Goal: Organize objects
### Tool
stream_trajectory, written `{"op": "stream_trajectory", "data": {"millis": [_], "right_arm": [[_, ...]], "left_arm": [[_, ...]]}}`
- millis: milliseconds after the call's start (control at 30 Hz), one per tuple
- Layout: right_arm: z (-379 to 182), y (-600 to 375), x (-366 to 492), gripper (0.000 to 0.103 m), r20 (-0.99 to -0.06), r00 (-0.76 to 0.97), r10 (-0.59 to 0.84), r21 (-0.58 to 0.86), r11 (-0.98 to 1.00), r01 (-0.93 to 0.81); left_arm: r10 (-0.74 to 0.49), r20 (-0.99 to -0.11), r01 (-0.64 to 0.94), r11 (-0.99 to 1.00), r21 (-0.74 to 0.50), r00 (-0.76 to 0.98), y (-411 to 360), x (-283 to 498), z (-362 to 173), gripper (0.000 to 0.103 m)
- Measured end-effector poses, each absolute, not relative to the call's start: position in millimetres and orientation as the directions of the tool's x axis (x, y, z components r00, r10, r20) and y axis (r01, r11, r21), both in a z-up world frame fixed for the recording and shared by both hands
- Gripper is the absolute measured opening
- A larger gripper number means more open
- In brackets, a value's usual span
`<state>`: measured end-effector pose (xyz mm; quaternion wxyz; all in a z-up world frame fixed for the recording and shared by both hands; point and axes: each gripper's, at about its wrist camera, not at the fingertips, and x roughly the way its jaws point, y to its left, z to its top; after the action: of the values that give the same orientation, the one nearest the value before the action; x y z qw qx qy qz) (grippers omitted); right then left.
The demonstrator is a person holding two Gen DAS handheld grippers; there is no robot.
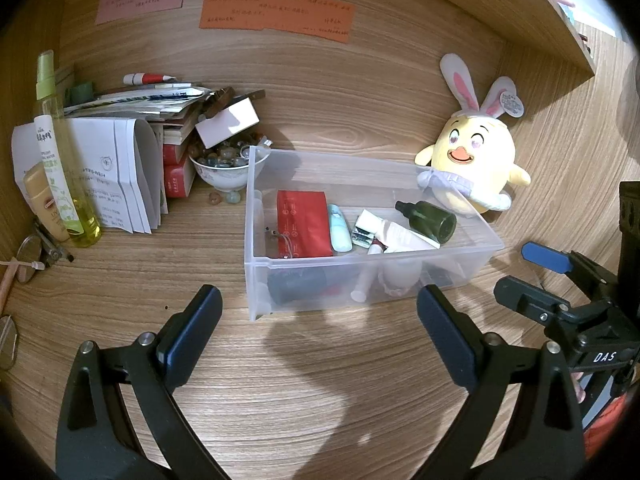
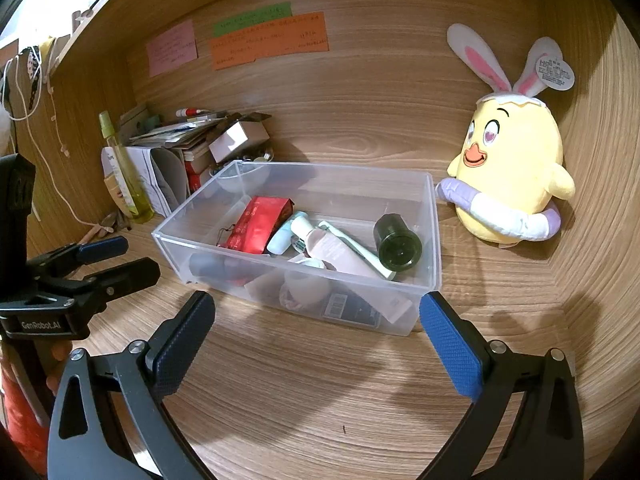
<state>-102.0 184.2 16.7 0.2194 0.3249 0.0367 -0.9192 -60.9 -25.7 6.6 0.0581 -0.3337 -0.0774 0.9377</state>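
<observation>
A clear plastic bin (image 1: 256, 216) (image 2: 434, 232) stands on the wooden desk. It holds a red packet (image 1: 304, 224) (image 2: 258, 224), a dark green bottle (image 1: 430, 218) (image 2: 398, 246), a white tube (image 1: 396, 232) (image 2: 340, 252), a pale blue tube (image 1: 339, 228) (image 2: 282, 236) and several other small items. My left gripper (image 1: 320, 320) is open and empty, just in front of the bin. My right gripper (image 2: 316, 328) is open and empty, also just in front of the bin. Each gripper shows at the edge of the other's view.
A yellow plush chick with rabbit ears (image 1: 472, 160) (image 2: 512, 168) sits right of the bin. At the left are a yellow-green spray bottle (image 1: 60, 152) (image 2: 124, 168), folded papers (image 1: 116, 172), stacked books and a bowl of beads (image 1: 224, 168). Coloured notes (image 1: 276, 14) hang on the back wall.
</observation>
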Motion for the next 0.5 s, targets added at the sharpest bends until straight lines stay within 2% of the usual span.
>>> {"op": "stream_trajectory", "data": {"millis": [500], "right_arm": [[17, 183, -102, 0.102, -0.614, -0.691, -0.382, 0.085, -0.902, 0.424]], "left_arm": [[0.146, -0.596, -0.070, -0.986, -0.149, -0.790, -15, -58, 9, 0.099]]}}
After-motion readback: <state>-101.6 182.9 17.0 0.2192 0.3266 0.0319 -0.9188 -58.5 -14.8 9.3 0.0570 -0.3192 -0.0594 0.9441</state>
